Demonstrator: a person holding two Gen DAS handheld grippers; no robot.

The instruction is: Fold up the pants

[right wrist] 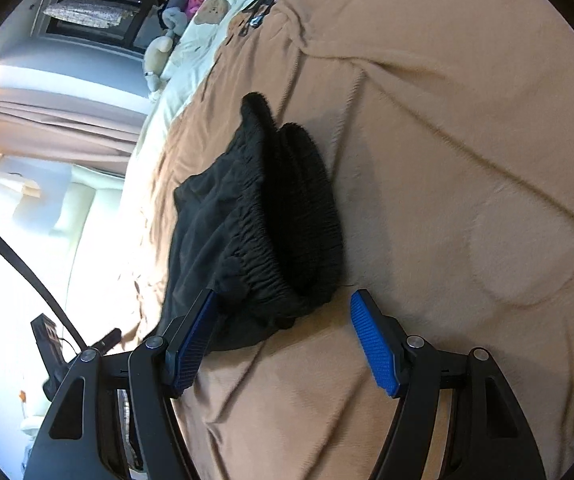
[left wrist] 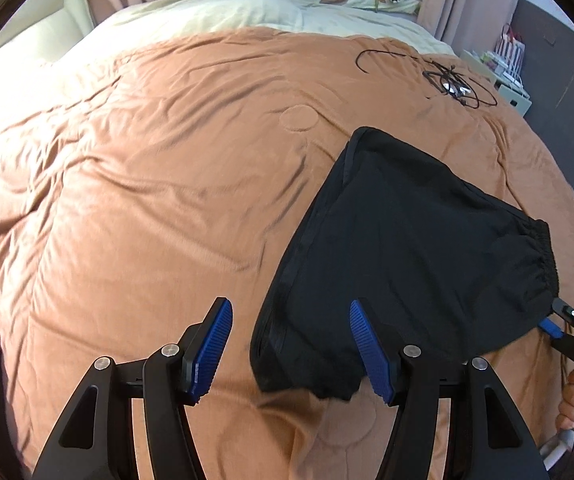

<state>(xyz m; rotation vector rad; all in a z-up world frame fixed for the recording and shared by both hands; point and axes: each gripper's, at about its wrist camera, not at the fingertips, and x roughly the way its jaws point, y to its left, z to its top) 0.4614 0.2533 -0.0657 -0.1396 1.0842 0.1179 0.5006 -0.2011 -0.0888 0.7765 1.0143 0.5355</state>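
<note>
Pants (left wrist: 407, 248) lie folded into a compact black bundle on the bed (left wrist: 147, 200); left tongs (left wrist: 291, 344) and right tongs (right wrist: 283, 336) hover wide, empty, little left to fold.

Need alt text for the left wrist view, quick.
Black pants, folded into a compact rectangle, lie on an orange-brown bedspread. The open left gripper hovers at their near corner, holding nothing.
</note>
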